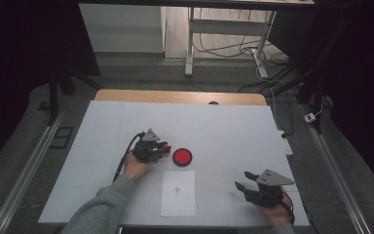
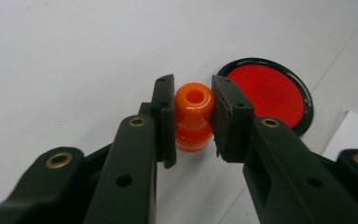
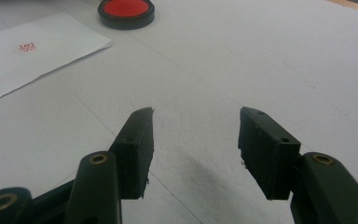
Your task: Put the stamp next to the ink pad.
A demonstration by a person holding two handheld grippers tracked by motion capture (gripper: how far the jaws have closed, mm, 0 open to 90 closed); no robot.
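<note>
table [image 1: 224, 122] – white top | on it: red ink pad [image 1: 182, 157] – white paper sheet [image 1: 178, 193]

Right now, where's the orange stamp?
The orange stamp sits clamped in the left gripper, left of centre on the table in the high view, just left of the red ink pad and up-left of the paper sheet.

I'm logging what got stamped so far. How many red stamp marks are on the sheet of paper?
1. A single small red mark sits near the middle of the white paper, which lies on the table in front of the red ink pad.
</note>
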